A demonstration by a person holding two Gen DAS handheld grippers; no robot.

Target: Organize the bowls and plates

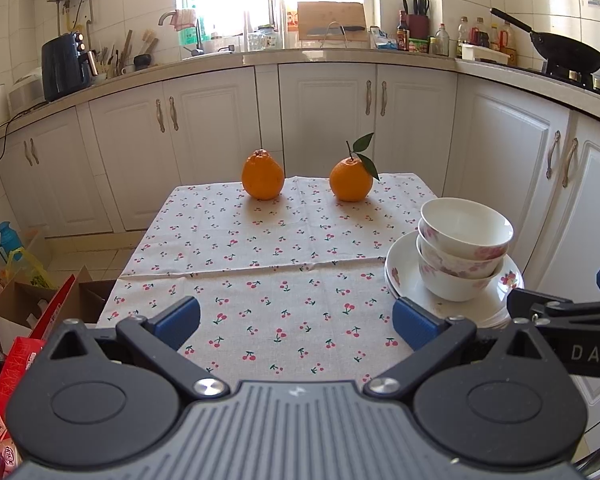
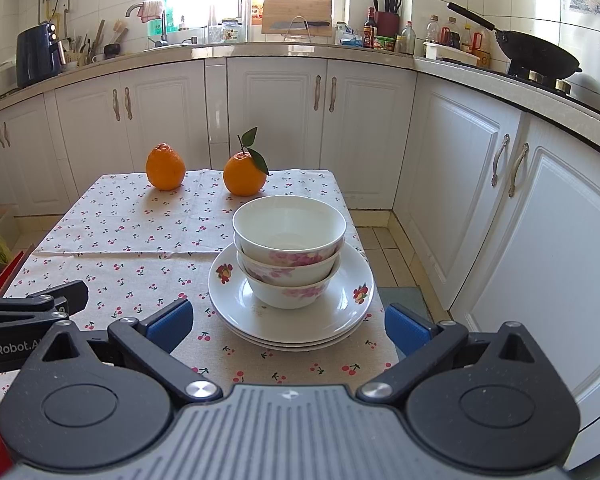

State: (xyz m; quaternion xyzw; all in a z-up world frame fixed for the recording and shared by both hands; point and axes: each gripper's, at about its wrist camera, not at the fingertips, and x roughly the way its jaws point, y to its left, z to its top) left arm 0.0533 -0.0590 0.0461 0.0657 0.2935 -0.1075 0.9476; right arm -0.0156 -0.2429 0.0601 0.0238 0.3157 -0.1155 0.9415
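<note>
From my remote seat, the table (image 2: 112, 240) with its cherry-print cloth filled most of both views. On its right half, close to the near right corner, sat the plates (image 2: 292, 316), three by my count of the rims, nested flat. On them stood the bowls (image 2: 290, 248), three nested with mouths up. Two oranges (image 2: 165, 172) sat well apart from the pile, near the far edge.

The right gripper (image 2: 288, 324) had its jaws spread wide and empty, one blue pad on either side of the plates as the lens saw it, though short of them. The left gripper (image 1: 296, 324) was likewise wide and empty, over bare cloth to the left of the pile, with the plate rim just beside its right pad.

My worry was the pile itself. The bowls looked slightly off-centre on the plates and leaned a little (the top one sat cocked toward the left in the right view). A grip on one rim, or a nudge from a pad sliding in low, could tip the column. The plates also lay close to the table edge, so a push to the right could carry them over. Glazed ware would slip in smooth pads, I judged.

The bowl column's long axis ran vertical, openings facing up. The plates had no long axis, being round, and faced up too.
</note>
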